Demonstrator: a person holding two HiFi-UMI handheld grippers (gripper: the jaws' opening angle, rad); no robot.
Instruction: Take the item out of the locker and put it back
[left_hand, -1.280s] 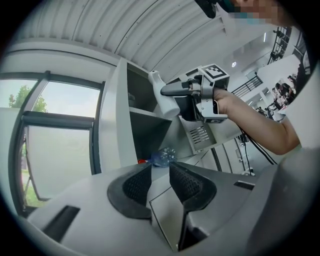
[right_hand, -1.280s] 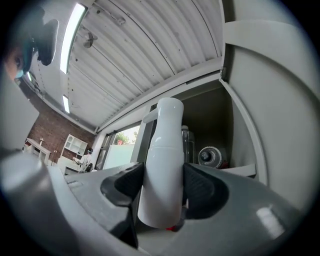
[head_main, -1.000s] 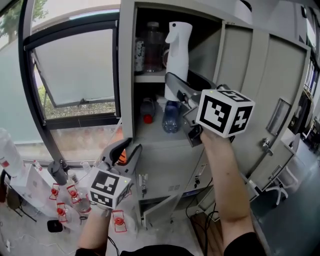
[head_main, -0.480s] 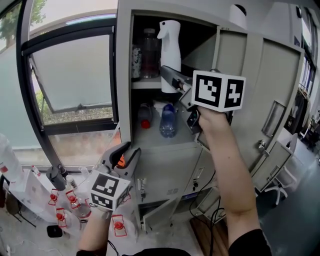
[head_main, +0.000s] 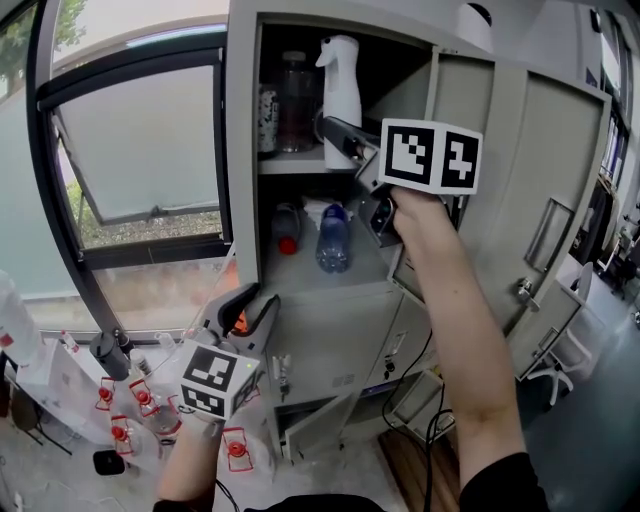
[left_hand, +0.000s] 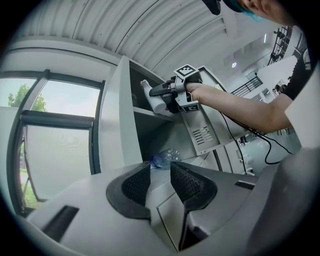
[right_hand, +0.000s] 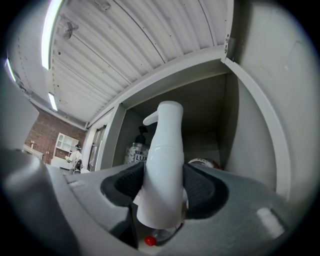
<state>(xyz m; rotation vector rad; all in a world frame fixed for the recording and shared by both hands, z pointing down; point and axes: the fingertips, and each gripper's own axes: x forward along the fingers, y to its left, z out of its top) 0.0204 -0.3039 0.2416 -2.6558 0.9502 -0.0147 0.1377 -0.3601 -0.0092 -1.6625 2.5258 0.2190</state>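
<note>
1. The right tool (head_main: 338, 138) clamps a white spray bottle (head_main: 341, 85) by its body, holding it upright at the upper shelf of the open locker (head_main: 243, 180).
2. A clear bottle (head_main: 294, 100) stands on that shelf, left of the spray bottle.
3. A blue-capped bottle (head_main: 332, 240) and a red-capped bottle (head_main: 288, 228) lie on the locker's lower shelf.
4. The left tool (head_main: 247, 308) hangs low in front of the locker, jaws slightly apart, gripping nothing.

The white spray bottle (head_main: 340, 88) stands upright, its nozzle pointing to nine o'clock, in the top compartment of the grey metal locker (head_main: 240, 150). The pads of the right hand-held gripper (right_hand: 161, 186) clamp its lower body. The locker's door (head_main: 560, 190) stands open at three o'clock.
</note>
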